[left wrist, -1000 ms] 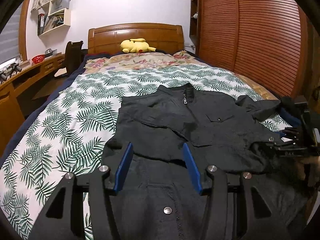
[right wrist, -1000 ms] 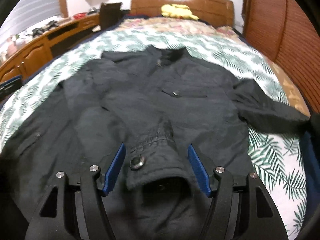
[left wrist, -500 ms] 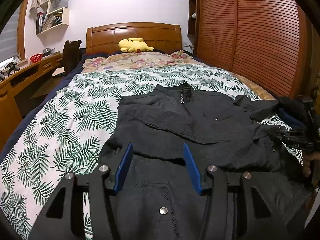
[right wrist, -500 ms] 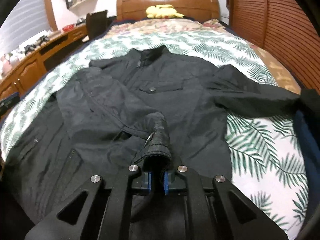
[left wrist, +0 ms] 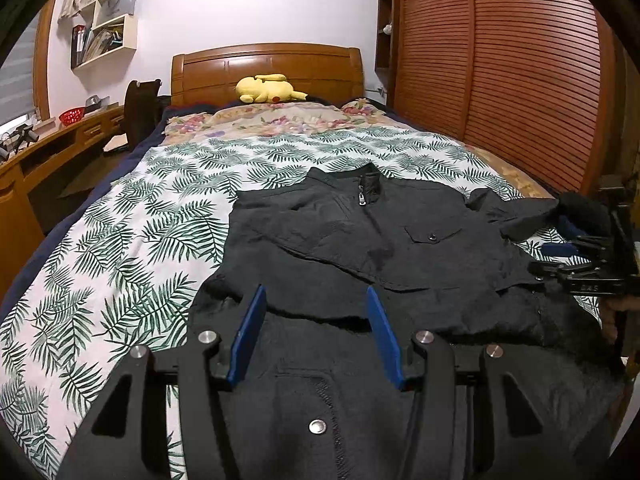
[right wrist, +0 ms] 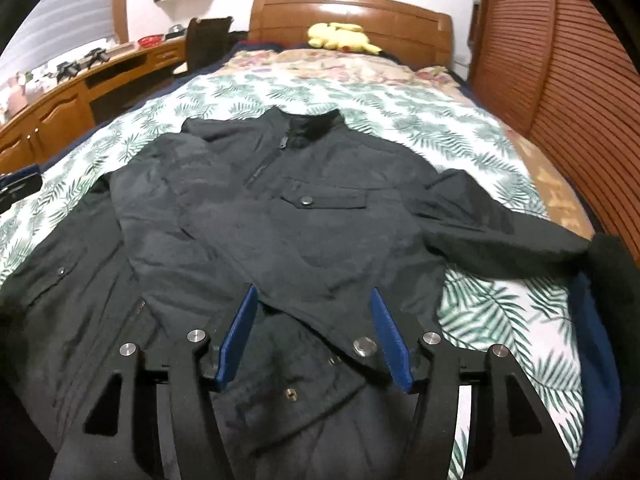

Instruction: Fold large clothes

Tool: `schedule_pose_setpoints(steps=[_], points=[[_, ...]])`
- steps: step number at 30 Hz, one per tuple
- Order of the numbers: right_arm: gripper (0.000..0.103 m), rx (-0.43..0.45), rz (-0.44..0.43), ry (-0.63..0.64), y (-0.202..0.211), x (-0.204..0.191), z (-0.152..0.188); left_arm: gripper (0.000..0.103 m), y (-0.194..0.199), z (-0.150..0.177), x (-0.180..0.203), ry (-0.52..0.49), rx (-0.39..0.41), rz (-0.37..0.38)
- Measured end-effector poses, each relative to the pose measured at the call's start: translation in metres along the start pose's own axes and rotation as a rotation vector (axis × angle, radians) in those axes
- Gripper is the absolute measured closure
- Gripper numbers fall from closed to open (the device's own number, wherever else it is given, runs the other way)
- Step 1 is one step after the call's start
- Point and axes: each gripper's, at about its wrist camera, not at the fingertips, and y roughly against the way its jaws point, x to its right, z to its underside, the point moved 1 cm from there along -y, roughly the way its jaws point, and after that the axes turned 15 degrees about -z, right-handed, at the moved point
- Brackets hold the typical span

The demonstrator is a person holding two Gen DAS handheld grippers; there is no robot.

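Observation:
A large black jacket (left wrist: 360, 248) lies face up on the bed, collar toward the headboard; it also shows in the right wrist view (right wrist: 280, 216). One sleeve is folded diagonally across the chest, its cuff with a metal snap (right wrist: 364, 346) lying between the right fingers. The other sleeve (right wrist: 500, 228) stretches out to the right. My left gripper (left wrist: 316, 320) is open and empty above the jacket's lower left part. My right gripper (right wrist: 312, 328) is open over the cuff, holding nothing; it also shows at the right edge of the left wrist view (left wrist: 580, 264).
The bed has a palm-leaf cover (left wrist: 132, 240) and a wooden headboard (left wrist: 268, 68) with a yellow plush toy (left wrist: 268, 90). A wooden desk (left wrist: 44, 156) and a dark chair (left wrist: 142, 108) stand on the left. A slatted wardrobe (left wrist: 500, 72) lines the right side.
My right gripper was shut on the sleeve cuff half a second ago; now it has opened, and the cuff lies on the jacket front. The left gripper barely moved.

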Motion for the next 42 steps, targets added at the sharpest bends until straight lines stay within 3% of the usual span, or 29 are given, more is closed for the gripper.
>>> schedule_pose_setpoints(steps=[9,21,32,36,42], points=[[0.042,-0.206,-0.038,-0.001,-0.063,0.008,0.025,0.052,0.0,0.002,0.019,-0.033,-0.005,0.018],[0.042,-0.153,-0.029,-0.009,-0.024,0.023,0.025,0.052,-0.009,0.001,0.053,-0.05,-0.032,0.074],[0.042,-0.082,0.113,-0.123,0.036,0.102,0.012,0.052,-0.006,0.005,0.066,-0.067,-0.03,0.092],[0.031,-0.03,0.157,-0.191,0.053,0.132,0.005,0.052,-0.006,0.005,0.069,-0.066,-0.026,0.089],[0.03,0.006,0.203,-0.319,0.058,0.176,-0.006,0.052,-0.007,0.007,0.074,-0.075,-0.035,0.085]])
